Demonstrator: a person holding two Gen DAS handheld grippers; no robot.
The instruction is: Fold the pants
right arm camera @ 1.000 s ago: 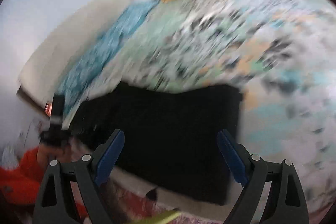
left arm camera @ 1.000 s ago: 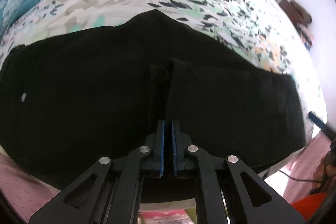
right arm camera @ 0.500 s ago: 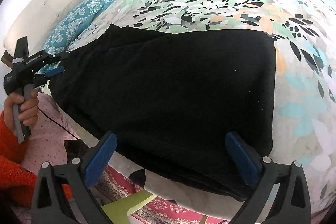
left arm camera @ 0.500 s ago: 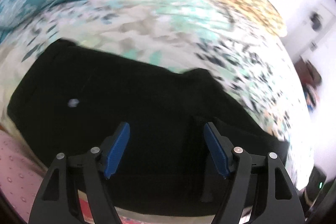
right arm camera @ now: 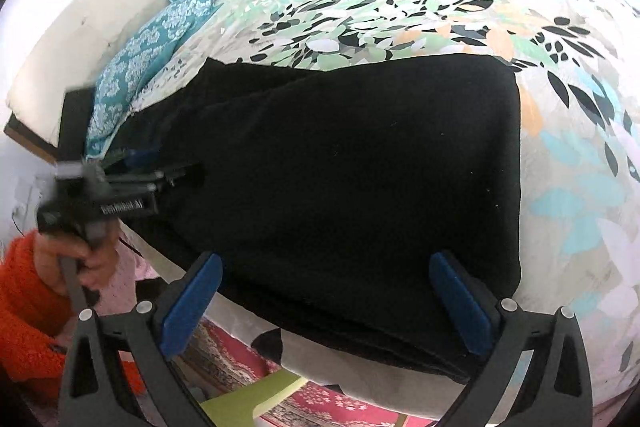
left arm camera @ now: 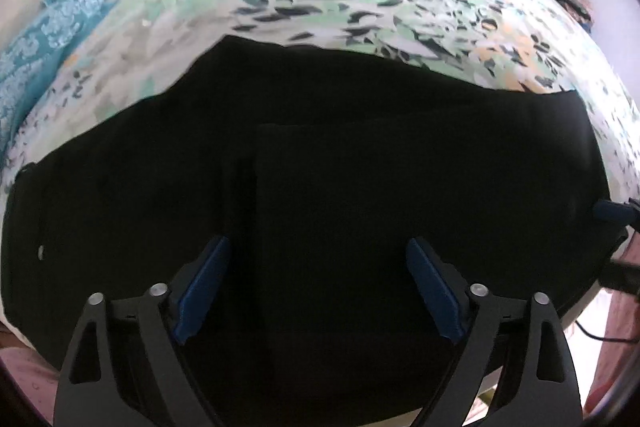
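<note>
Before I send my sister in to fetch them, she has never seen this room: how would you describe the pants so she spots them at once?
Look at the bed with the green, black and orange leaf-print sheet. Along its near edge lie the pants, a flat, plain black slab of cloth partly folded over itself. They are the only solid dark thing there; the teal patterned pillow beside them is bright and printed.

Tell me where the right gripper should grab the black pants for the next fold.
I'd pinch the pants at the near right corner, coming in from the bed's front edge. The layers stack there and overhang slightly, so one finger can slip under. The right gripper is open and already facing that edge.
</note>
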